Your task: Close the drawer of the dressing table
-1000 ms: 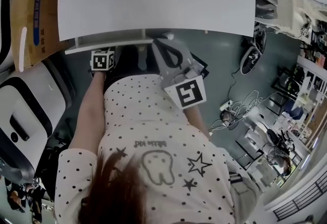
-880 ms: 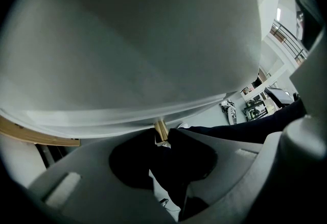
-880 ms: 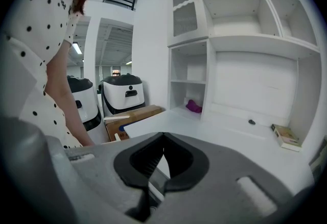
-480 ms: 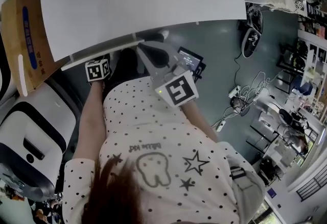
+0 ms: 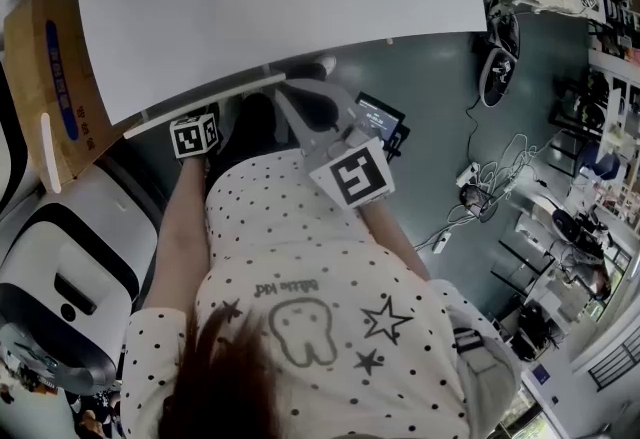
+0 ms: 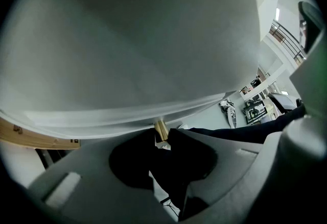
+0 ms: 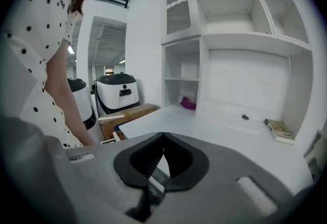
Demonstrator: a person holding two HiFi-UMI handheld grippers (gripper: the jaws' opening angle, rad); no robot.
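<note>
Overhead, the white dressing table (image 5: 280, 17) shows its drawer (image 5: 240, 91) projecting slightly beneath the top. The left gripper (image 6: 162, 134) apparently pinches the brass knob (image 6: 160, 128), ready to push the drawer home. The right gripper (image 7: 163, 136) idles with jaws together, empty. A shelf cubby (image 7: 189, 71) holds a purple object (image 7: 187, 103).

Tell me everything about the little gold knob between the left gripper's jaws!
The little gold knob is a short, round, shiny peg that looks like brass. It sticks out from the pale edge of the white drawer, tilted a bit. The left gripper has its two dark jaw tips tight on either side of the knob and seems to pinch it. Only the stem shows, because the jaws hide the knob's end.
</note>
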